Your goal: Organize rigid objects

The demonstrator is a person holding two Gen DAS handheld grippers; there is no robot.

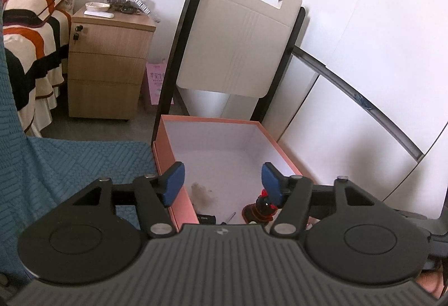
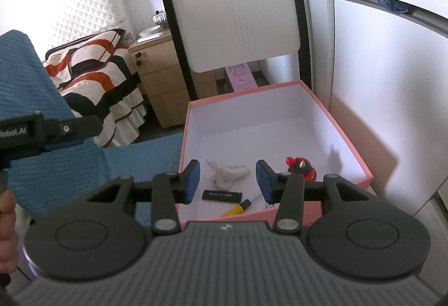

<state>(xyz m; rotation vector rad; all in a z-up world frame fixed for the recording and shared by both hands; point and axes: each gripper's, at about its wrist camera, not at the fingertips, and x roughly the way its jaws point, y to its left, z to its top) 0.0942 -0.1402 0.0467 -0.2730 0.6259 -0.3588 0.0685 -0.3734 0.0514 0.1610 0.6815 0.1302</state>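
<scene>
A pink box (image 1: 165, 154) (image 2: 350, 143) with a white inside stands in front of a white chair back. In it lie a red and black toy (image 2: 301, 167) (image 1: 261, 208), a white lumpy piece (image 2: 228, 171), a black stick (image 2: 221, 196) (image 1: 205, 217) and a yellow-handled screwdriver (image 2: 235, 209). My left gripper (image 1: 222, 182) hovers over the box's near end, jaws wide apart and empty, with the toy below its right finger. My right gripper (image 2: 228, 180) hangs over the near end too, pads apart with nothing between them. The left gripper's side (image 2: 70, 128) shows at the left.
The chair back (image 1: 235, 48) rises just behind the box. A blue quilted cover (image 1: 70, 166) lies to the left of it. Farther back stand a wooden drawer unit (image 1: 106, 67) and a bed with a striped blanket (image 1: 28, 34). White panels (image 1: 364, 81) close off the right.
</scene>
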